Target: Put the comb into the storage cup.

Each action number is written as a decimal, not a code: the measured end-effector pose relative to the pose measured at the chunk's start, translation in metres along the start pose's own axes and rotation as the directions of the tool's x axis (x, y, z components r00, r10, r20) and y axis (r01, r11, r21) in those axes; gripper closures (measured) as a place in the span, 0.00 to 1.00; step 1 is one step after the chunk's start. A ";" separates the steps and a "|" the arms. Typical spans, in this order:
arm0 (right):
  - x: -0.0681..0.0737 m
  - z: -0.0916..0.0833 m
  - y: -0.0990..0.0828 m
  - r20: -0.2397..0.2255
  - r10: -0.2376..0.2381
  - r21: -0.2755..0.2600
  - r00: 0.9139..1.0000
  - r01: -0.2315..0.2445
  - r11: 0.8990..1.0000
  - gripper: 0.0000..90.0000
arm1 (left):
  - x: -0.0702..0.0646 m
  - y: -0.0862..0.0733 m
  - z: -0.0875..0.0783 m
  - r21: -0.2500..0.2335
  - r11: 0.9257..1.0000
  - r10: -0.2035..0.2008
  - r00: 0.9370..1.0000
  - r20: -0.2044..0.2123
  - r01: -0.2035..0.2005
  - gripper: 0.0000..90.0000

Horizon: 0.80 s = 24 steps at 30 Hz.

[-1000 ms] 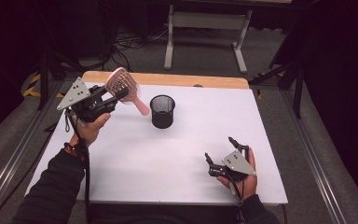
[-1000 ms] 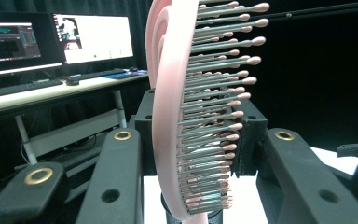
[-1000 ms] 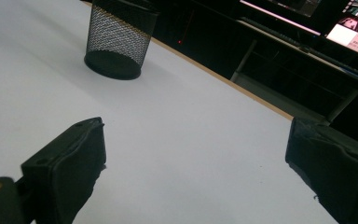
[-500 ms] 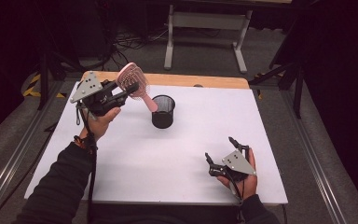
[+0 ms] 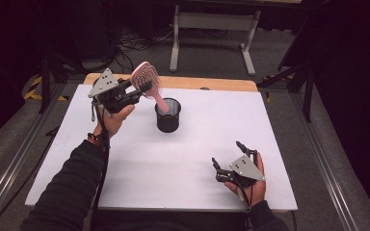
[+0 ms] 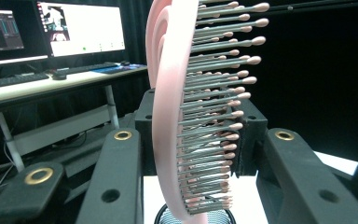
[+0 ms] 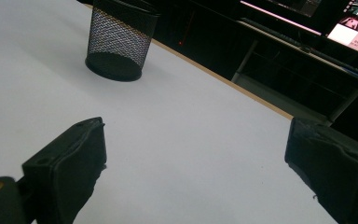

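Hairbrush (image 5: 147, 81), pink, sits in the upper left of the high view, clamped by its head in the left gripper (image 5: 139, 90). Its handle slants down and to the right, and the tip looks to be at or just inside the rim of the black mesh cup (image 5: 168, 115), which stands a little above the middle of the white table (image 5: 139, 173). In the left gripper view the brush (image 6: 177, 121) rises through the centre of the frame, bristles facing right, with the jaws pressed against its two sides and the cup's rim (image 6: 193, 217) showing at the bottom edge, directly below the handle.

The step in hand appears to be dropping the brush handle-first into the cup. To do it well, the handle should be brought nearer to upright above the opening before it goes down; at the present slant it could catch the near rim and tip the light cup over. Lower it until the handle rests on the bottom, and only then ease the grip, so the brush leans on the rim instead of falling.

Right gripper (image 5: 227, 156) lies at the lower right of the high view, jaws spread wide and empty, resting on the table well apart from the cup (image 7: 120, 42). It could come over to steady the cup if it rocks.
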State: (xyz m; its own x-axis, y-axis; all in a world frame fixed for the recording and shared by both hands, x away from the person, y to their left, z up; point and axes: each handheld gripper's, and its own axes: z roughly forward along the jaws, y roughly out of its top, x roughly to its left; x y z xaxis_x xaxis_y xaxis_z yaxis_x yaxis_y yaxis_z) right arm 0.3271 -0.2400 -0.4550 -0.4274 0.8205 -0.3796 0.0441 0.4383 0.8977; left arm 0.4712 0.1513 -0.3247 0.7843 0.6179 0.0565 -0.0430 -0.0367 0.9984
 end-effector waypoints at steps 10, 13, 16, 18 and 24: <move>-0.001 -0.001 0.000 0.001 0.010 -0.008 1.000 -0.010 1.000 0.07 | 0.000 -0.007 0.024 0.034 0.999 -0.024 0.999 -0.023 0.025 0.70; -0.001 -0.001 0.000 -0.002 0.007 -0.004 1.000 -0.007 1.000 0.07 | -0.001 -0.009 0.030 0.043 0.999 -0.024 1.000 -0.020 0.024 0.70; -0.001 -0.001 0.001 0.000 0.008 -0.008 1.000 -0.008 1.000 0.07 | -0.002 -0.013 0.036 0.057 0.998 -0.029 0.999 -0.017 0.030 0.70; -0.001 -0.001 0.001 0.001 0.009 -0.010 1.000 -0.009 1.000 0.07 | -0.002 -0.014 0.038 0.058 0.998 -0.030 0.999 -0.022 0.031 0.70; -0.001 -0.001 0.000 0.000 0.007 -0.007 1.000 -0.007 1.000 0.07 | -0.004 -0.022 0.044 0.075 0.996 -0.054 0.998 -0.012 0.054 0.70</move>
State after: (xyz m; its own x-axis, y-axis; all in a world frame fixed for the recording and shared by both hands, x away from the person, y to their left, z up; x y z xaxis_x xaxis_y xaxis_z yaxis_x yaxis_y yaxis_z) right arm 0.3268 -0.2409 -0.4542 -0.4268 0.8235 -0.3737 0.0406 0.4303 0.9018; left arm 0.4963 0.1152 -0.3469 0.7782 0.6280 0.0029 0.0462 -0.0619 0.9970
